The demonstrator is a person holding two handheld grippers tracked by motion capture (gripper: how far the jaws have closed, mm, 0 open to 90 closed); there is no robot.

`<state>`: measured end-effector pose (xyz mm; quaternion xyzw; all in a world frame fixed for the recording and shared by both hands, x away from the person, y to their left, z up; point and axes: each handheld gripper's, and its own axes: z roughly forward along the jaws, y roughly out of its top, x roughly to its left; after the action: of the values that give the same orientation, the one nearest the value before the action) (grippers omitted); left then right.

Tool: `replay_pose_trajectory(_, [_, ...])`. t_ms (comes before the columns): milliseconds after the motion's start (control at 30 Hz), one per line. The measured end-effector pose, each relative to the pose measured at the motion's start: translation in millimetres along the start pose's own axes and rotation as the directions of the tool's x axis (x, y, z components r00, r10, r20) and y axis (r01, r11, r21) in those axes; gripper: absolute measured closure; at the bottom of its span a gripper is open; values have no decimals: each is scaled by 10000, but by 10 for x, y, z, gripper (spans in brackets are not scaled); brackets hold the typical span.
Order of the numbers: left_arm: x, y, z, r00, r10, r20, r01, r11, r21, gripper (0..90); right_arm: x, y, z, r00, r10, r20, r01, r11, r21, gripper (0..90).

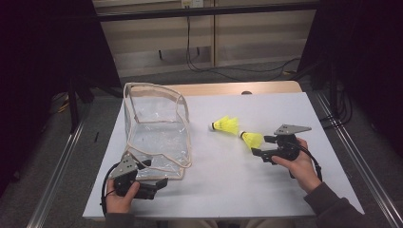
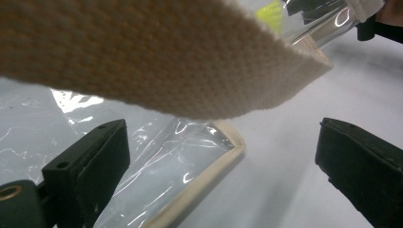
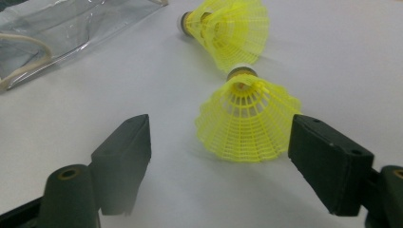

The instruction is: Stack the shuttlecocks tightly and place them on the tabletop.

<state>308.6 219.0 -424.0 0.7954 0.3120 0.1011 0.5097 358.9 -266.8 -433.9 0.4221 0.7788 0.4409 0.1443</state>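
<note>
A clear plastic bag (image 1: 157,128) with beige trim stands open on the white table (image 1: 266,190), left of centre. Two yellow shuttlecocks lie to its right, one farther (image 1: 225,125) and one nearer (image 1: 252,139). My left gripper (image 1: 154,173) is open at the bag's near corner. In the left gripper view the bag's corner (image 2: 157,161) lies between the spread jaws of that gripper (image 2: 223,133), and a beige strap (image 2: 166,57) hangs just above. My right gripper (image 1: 262,145) is open; the nearer shuttlecock's skirt (image 3: 247,118) sits just ahead of this gripper (image 3: 221,130), closer to the right jaw, untouched.
The farther shuttlecock (image 3: 228,28) lies right behind the nearer one, cork toward the bag (image 3: 57,28). Bare white tabletop stretches across the front and right. A wooden strip (image 1: 237,88) edges the table's far side, with cables on the floor beyond.
</note>
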Motion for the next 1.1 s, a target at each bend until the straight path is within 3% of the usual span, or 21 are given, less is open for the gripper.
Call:
replay_pose_trajectory(367, [3, -2, 1, 10000, -24, 32, 24, 10000, -20, 41, 61, -7, 152, 10000, -67, -70, 68, 9997, 241, 317])
replay_pose_trajectory(1100, [12, -3, -4, 10000, -25, 64, 25, 10000, -26, 42, 74, 47, 407, 9976, -23, 692, -1, 9994, 347, 577])
